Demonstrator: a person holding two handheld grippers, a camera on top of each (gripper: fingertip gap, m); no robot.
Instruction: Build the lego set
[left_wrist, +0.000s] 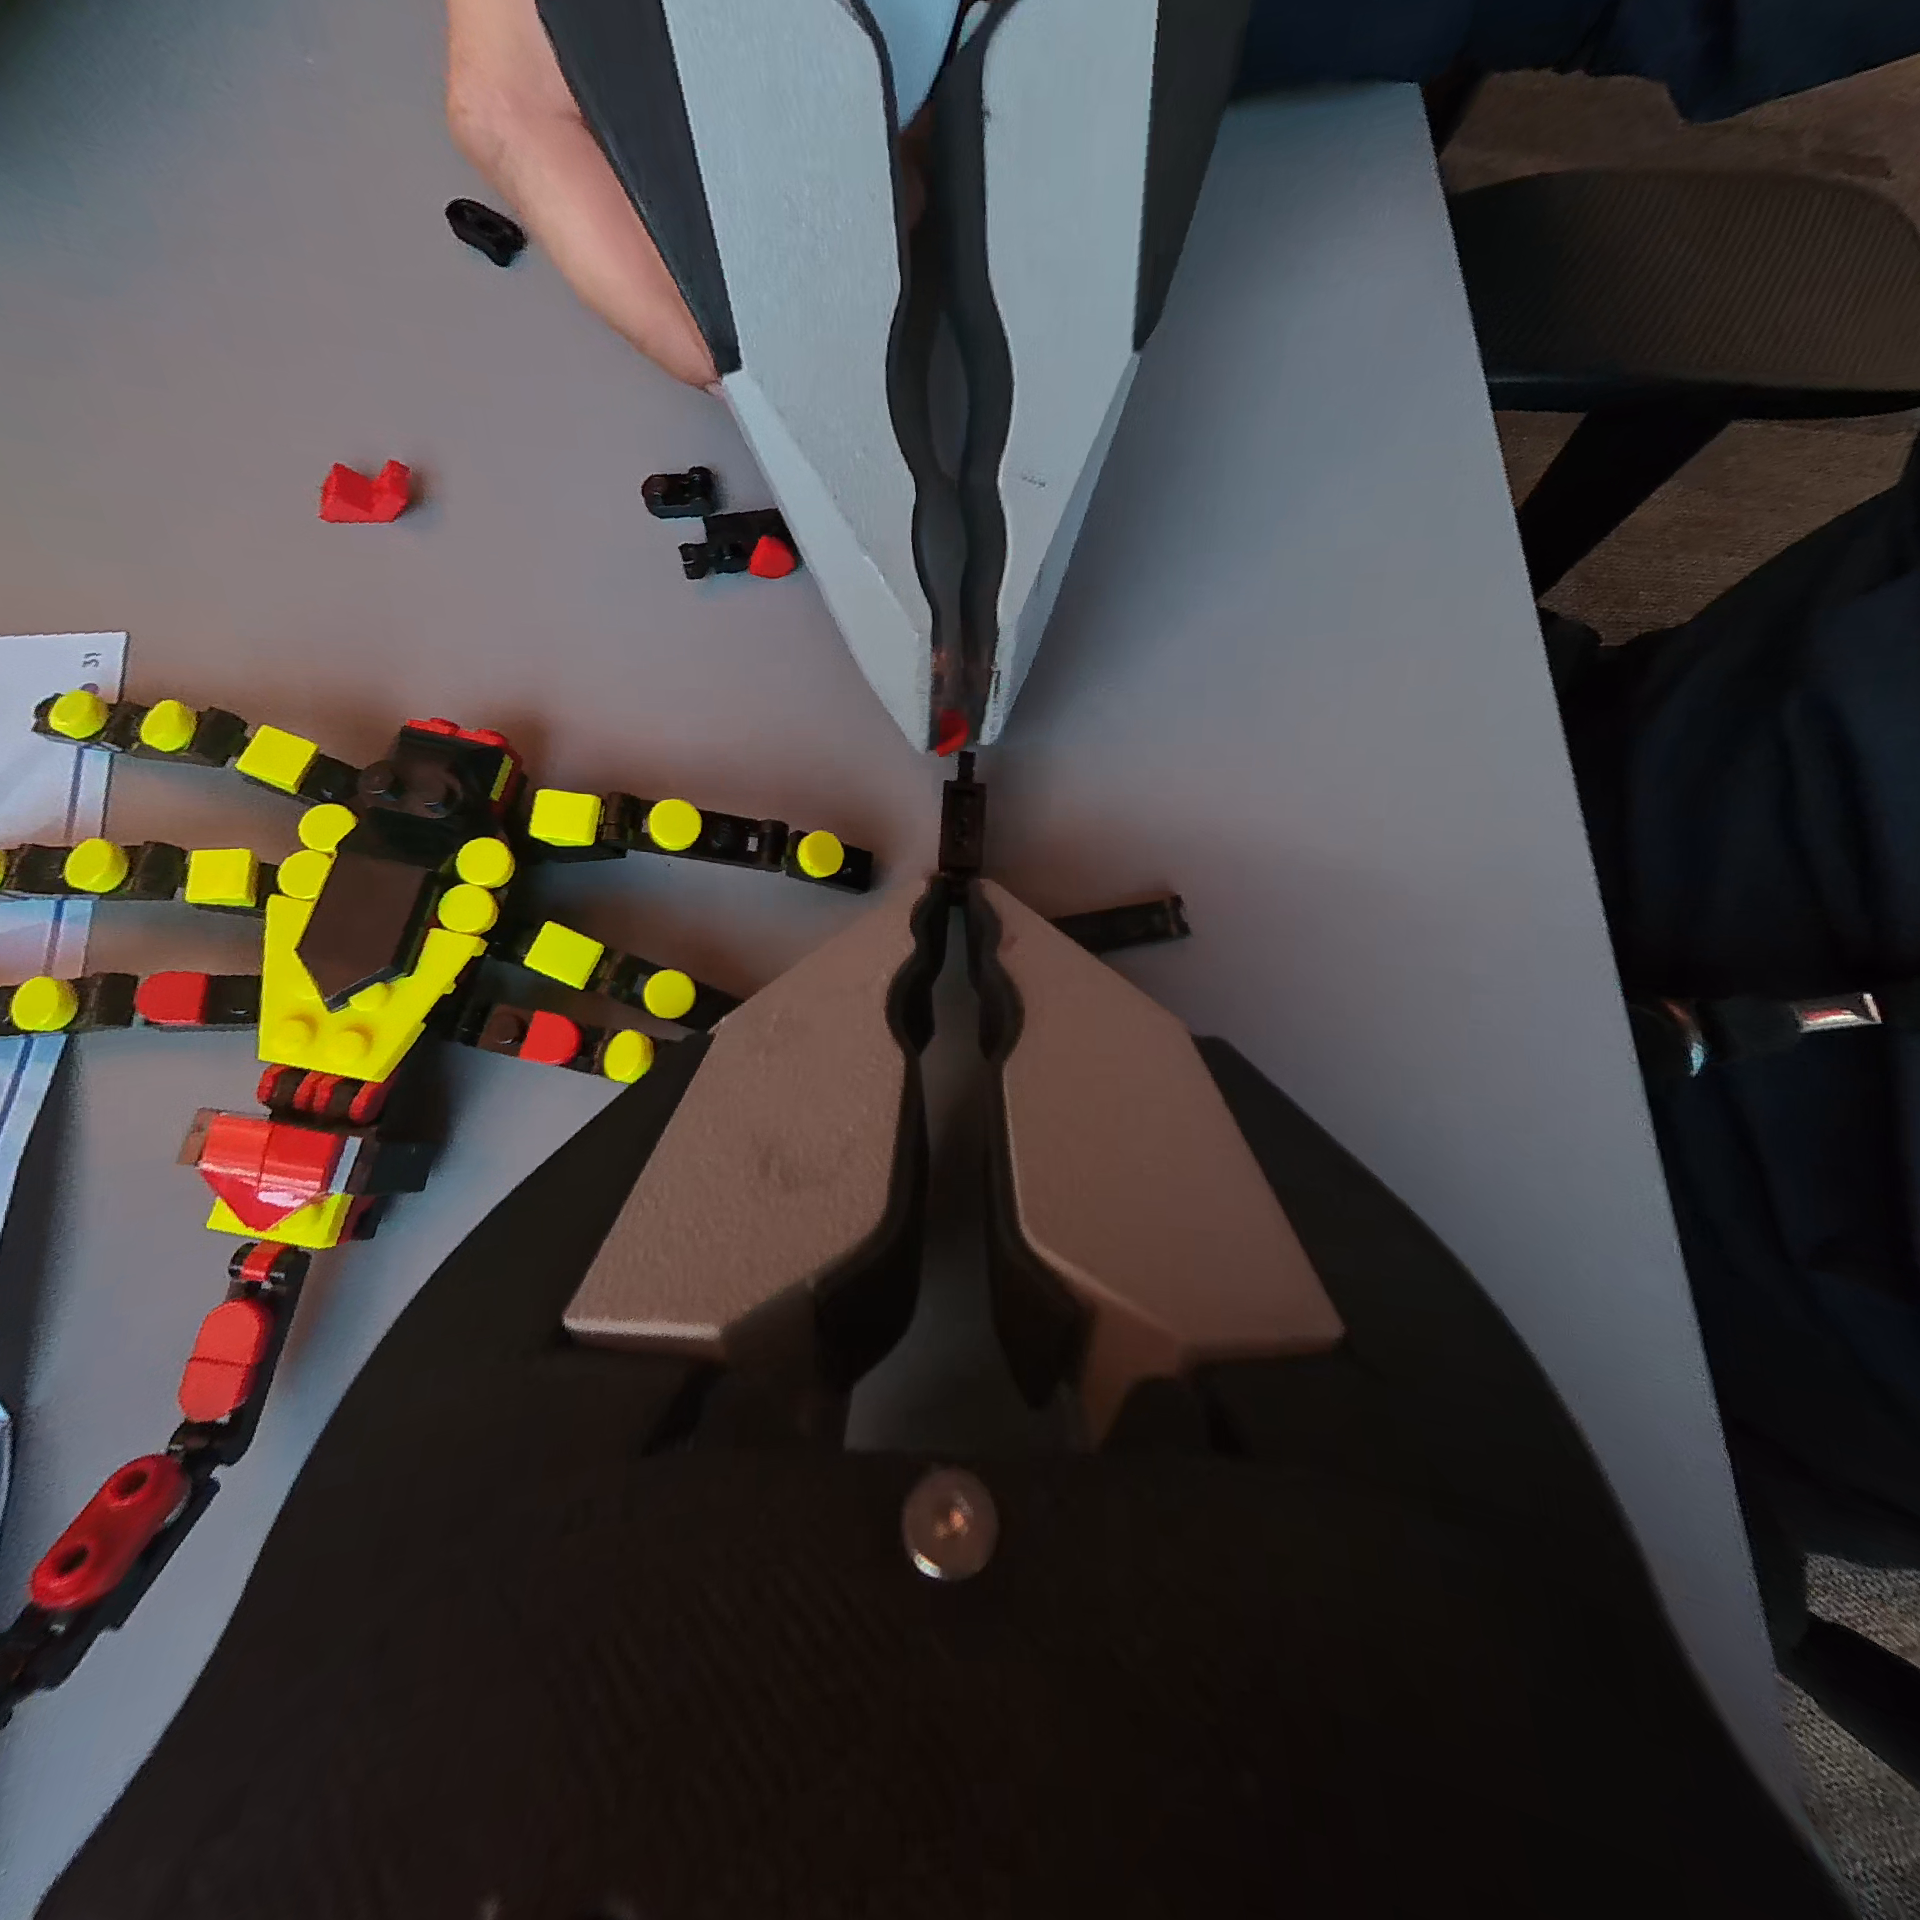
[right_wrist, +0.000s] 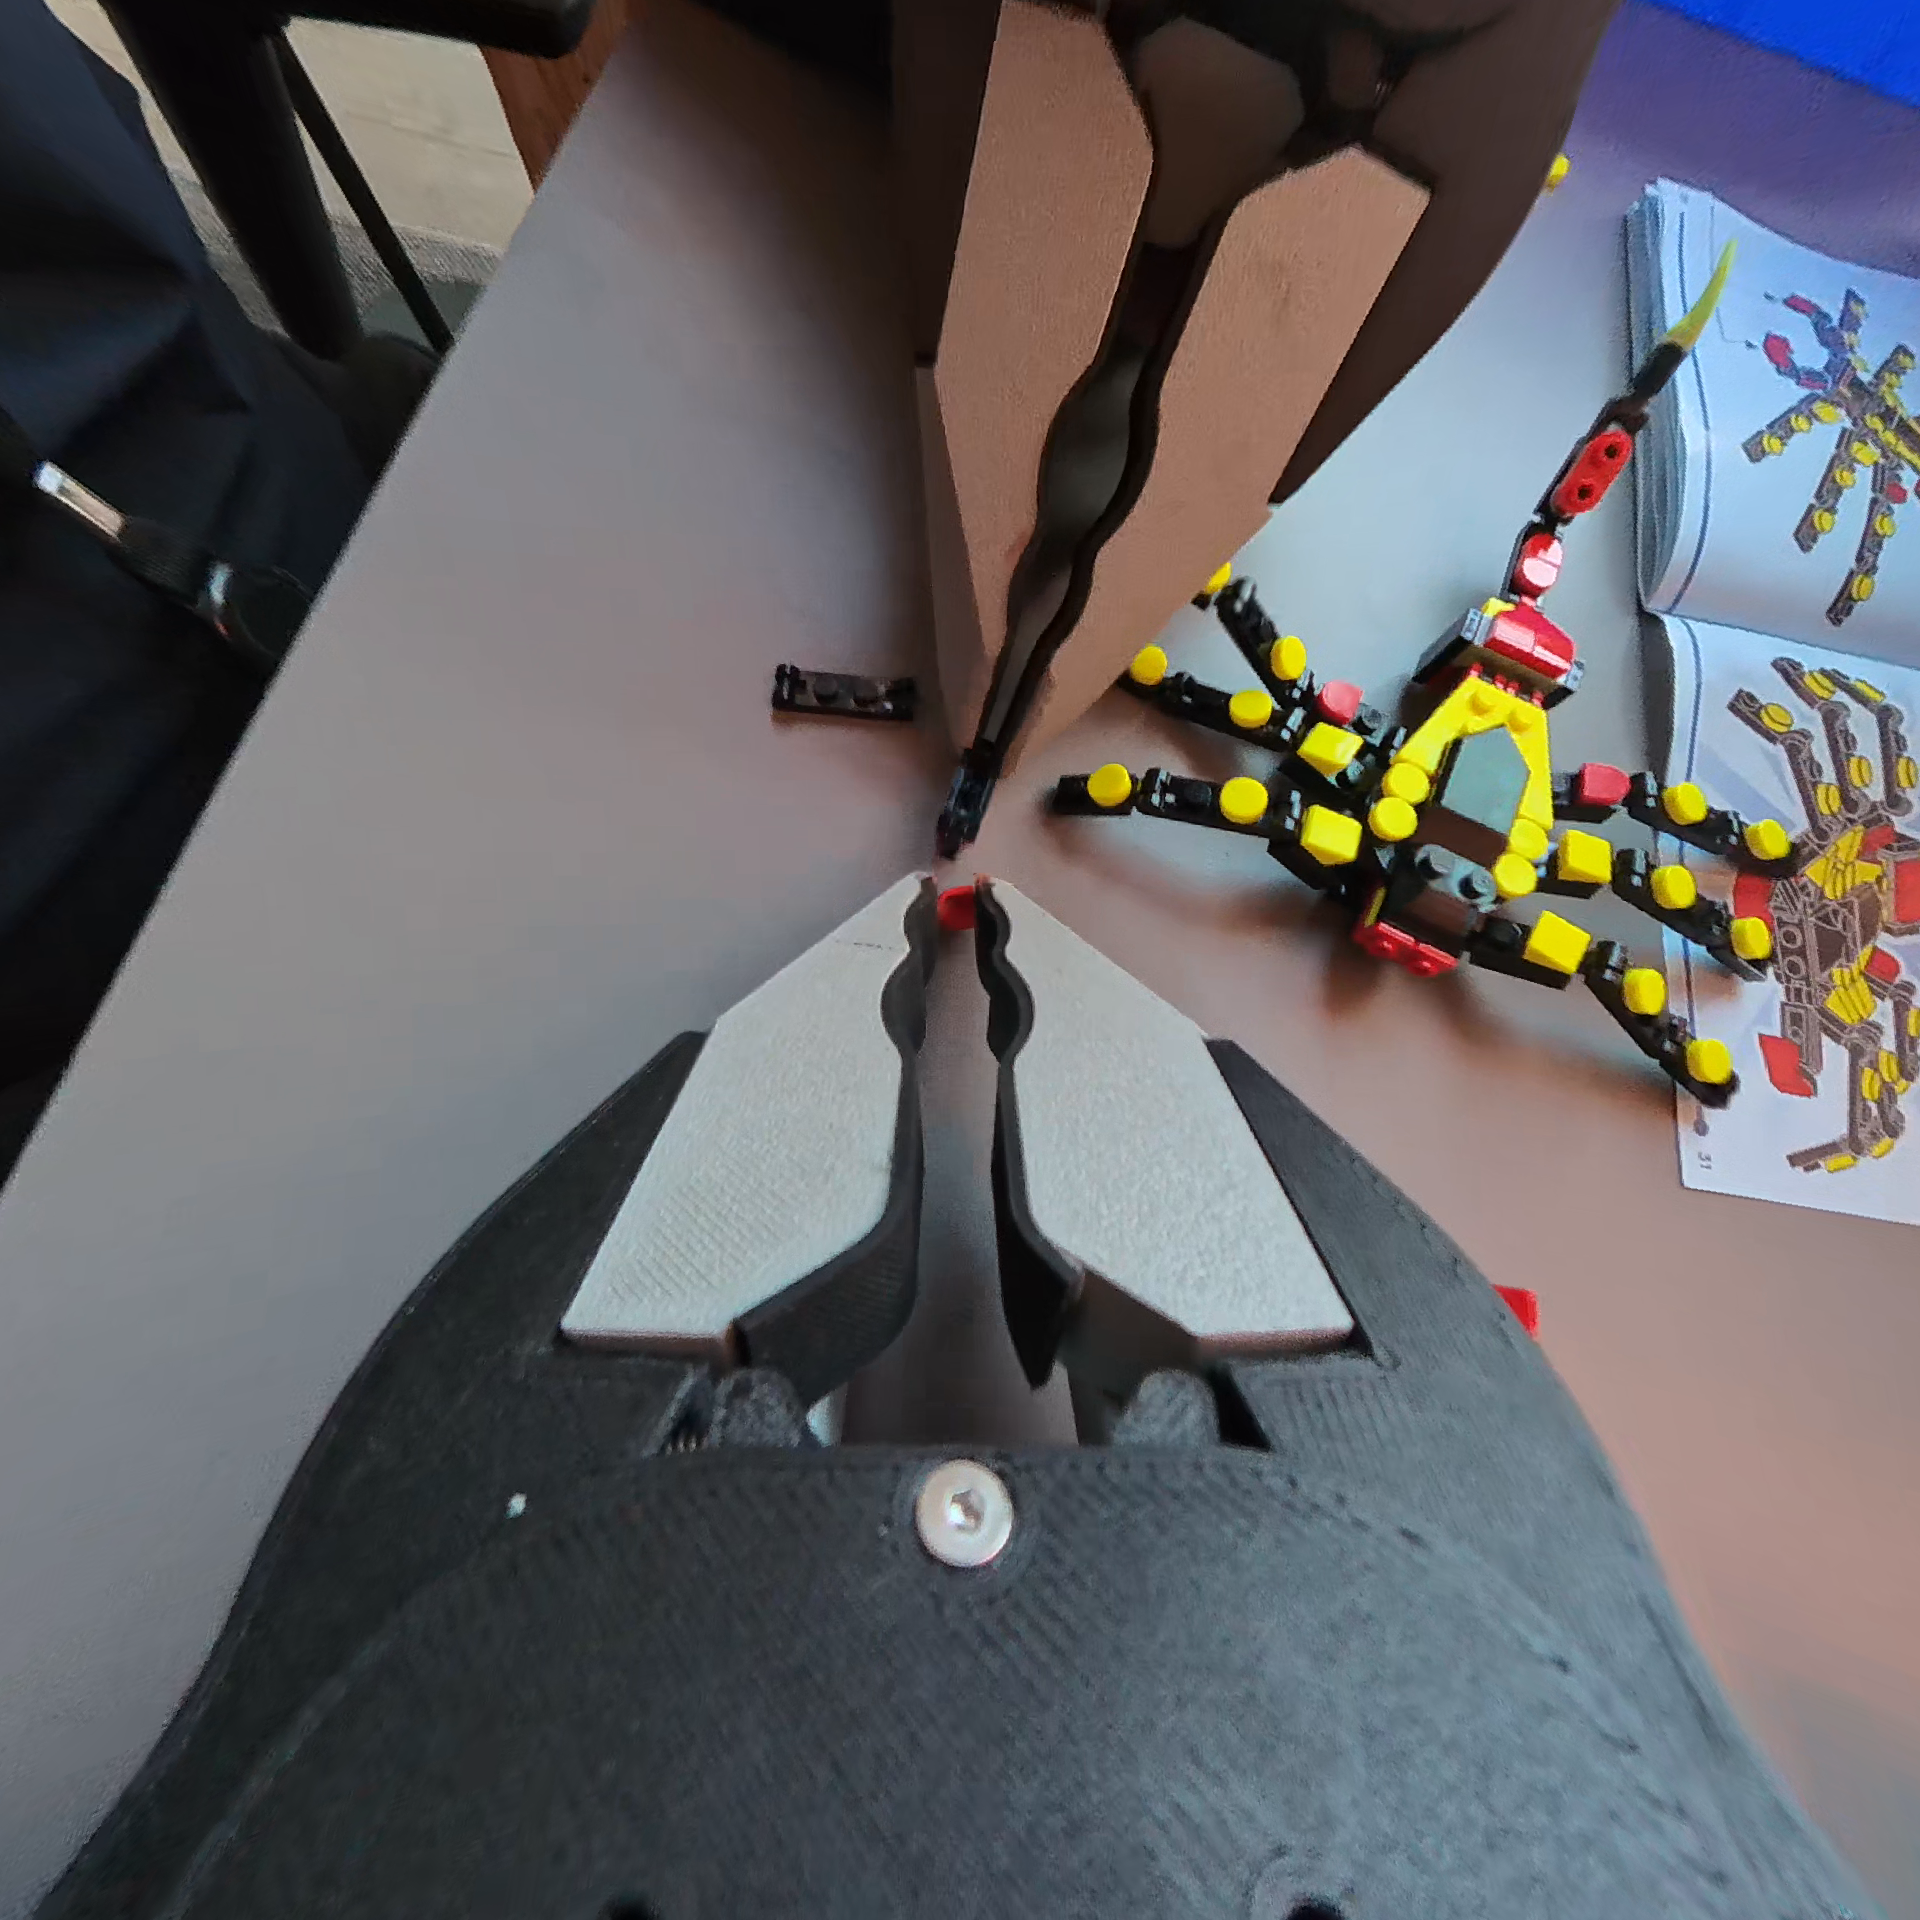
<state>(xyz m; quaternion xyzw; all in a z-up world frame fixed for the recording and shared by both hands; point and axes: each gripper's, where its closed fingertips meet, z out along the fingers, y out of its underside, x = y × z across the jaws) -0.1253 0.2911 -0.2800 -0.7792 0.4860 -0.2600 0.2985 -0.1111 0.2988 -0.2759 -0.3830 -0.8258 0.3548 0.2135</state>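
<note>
My left gripper (left_wrist: 956, 899), with brown fingers, is shut on a small black piece (left_wrist: 961, 831) that sticks out past its tips. My right gripper (right_wrist: 951, 894), with grey fingers, is shut on a small red piece (right_wrist: 956, 902). The two grippers face each other tip to tip above the table, and the red piece (left_wrist: 951, 727) is almost touching the end of the black piece (right_wrist: 966, 805). The black, yellow and red scorpion model (left_wrist: 343, 935) lies on the table beside them; it also shows in the right wrist view (right_wrist: 1455, 810).
A loose black plate (right_wrist: 844, 691) lies near the grippers. A red piece (left_wrist: 364, 490), black clip pieces (left_wrist: 681, 488) and a black link (left_wrist: 483, 229) lie farther off. The open instruction booklet (right_wrist: 1787, 416) lies past the model. The table edge (left_wrist: 1507, 623) is close, with a chair and dark bag beyond. Both grippers' tips are close together, under 4 cm apart. The black link (left_wrist: 483, 229) is about equally far from each gripper, around 15 centimeters.
</note>
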